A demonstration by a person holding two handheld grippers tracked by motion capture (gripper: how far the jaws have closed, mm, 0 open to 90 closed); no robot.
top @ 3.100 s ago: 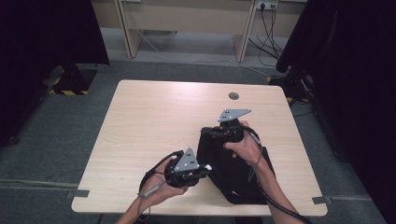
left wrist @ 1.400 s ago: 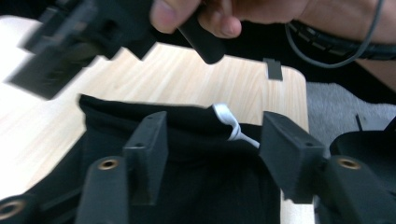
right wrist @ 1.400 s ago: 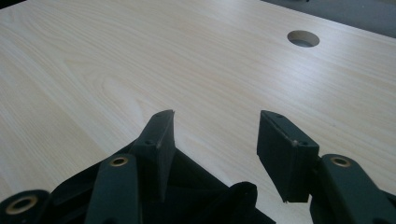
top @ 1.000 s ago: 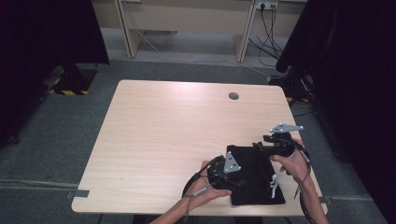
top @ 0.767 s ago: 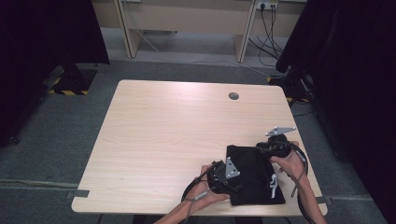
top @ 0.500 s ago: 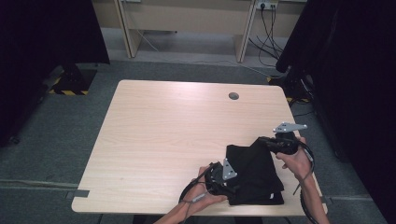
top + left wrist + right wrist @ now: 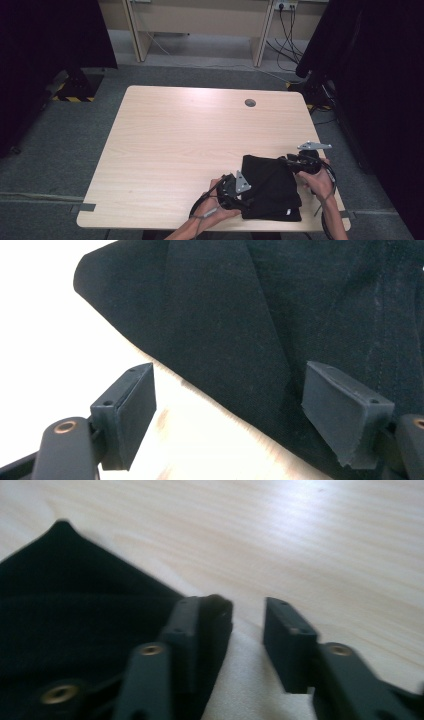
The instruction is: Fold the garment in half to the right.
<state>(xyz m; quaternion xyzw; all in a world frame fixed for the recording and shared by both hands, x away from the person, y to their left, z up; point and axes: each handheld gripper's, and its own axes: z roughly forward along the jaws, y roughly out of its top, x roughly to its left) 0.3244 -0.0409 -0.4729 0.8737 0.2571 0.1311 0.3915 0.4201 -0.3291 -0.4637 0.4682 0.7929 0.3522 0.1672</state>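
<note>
Left gripper [image 7: 227, 410] is held open wide over the folded black cloth [image 7: 270, 185] edge, gripping nothing; right gripper [image 7: 247, 630] jaws, just reopened, are seen partly apart, empty, beside the cloth on the table [image 7: 175, 140].

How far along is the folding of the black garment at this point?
Done: the black garment lies in a compact folded stack at the table's near right corner. In hand: nothing is gripped; the left gripper stands open over its edge, and the right gripper, whose jaws have just been opening, shows only bare table between them. Left: probably a last tidy, if anything.
</note>
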